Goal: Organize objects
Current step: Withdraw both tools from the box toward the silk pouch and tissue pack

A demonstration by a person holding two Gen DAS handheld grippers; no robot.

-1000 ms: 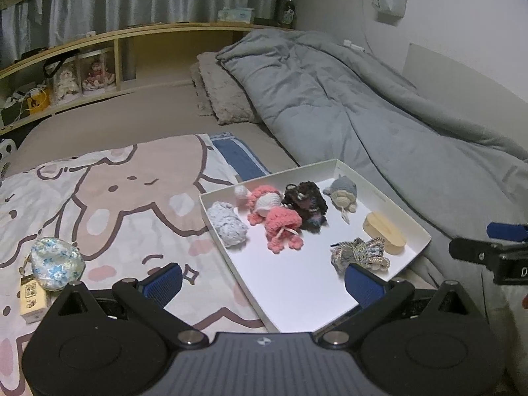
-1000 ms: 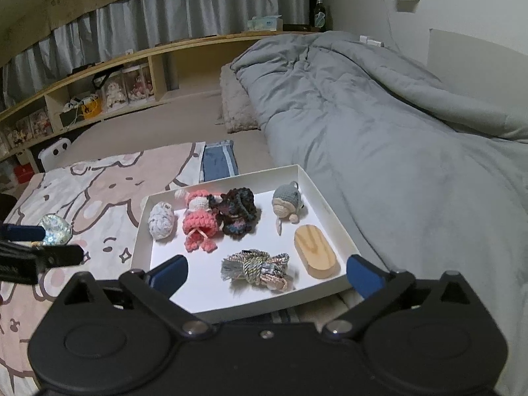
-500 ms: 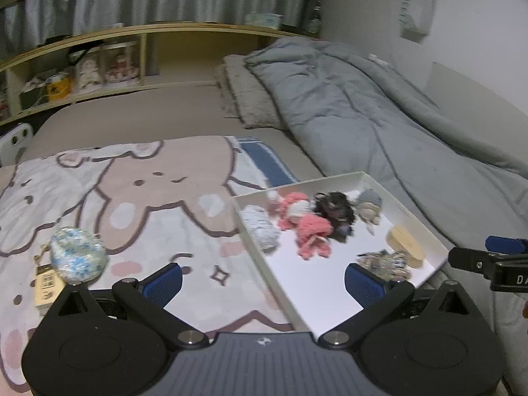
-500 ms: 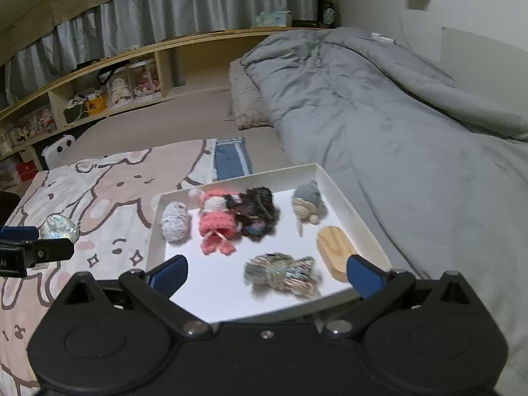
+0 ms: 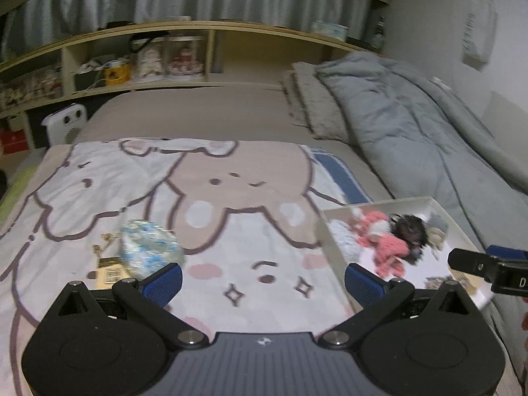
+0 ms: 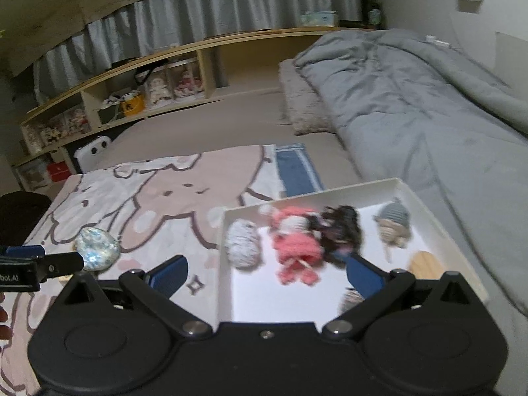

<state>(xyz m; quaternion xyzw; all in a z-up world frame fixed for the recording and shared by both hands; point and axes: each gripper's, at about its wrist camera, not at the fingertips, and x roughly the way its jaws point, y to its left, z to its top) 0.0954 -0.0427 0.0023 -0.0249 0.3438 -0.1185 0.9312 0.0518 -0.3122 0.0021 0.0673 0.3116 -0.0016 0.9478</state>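
Observation:
A white tray [image 6: 439, 224] lies on the bed and holds several crochet items: a pink doll [image 6: 297, 244], a dark one [image 6: 343, 231], a whitish ball [image 6: 242, 244], a grey-capped figure [image 6: 394, 222] and a wooden oval [image 6: 425, 262]. The tray also shows in the left wrist view [image 5: 330, 231]. A blue floral pouch [image 5: 150, 247] with a small tag [image 5: 110, 272] lies on the cartoon blanket, left of the tray; it also shows in the right wrist view [image 6: 95, 252]. My left gripper [image 5: 262, 280] is open and empty, just right of the pouch. My right gripper [image 6: 265, 274] is open and empty over the tray's left edge.
The cartoon blanket [image 5: 211, 181] covers the near bed. A grey duvet [image 6: 429, 115] and a pillow [image 6: 303, 105] lie to the right. A wooden shelf [image 5: 132, 62] with dolls and boxes runs along the back. A white device [image 5: 66, 125] stands at the bed's far left.
Both grippers have swung left. The pouch now sits near my left gripper's left finger, and the tray has slid to the right in both views. Both stay open.

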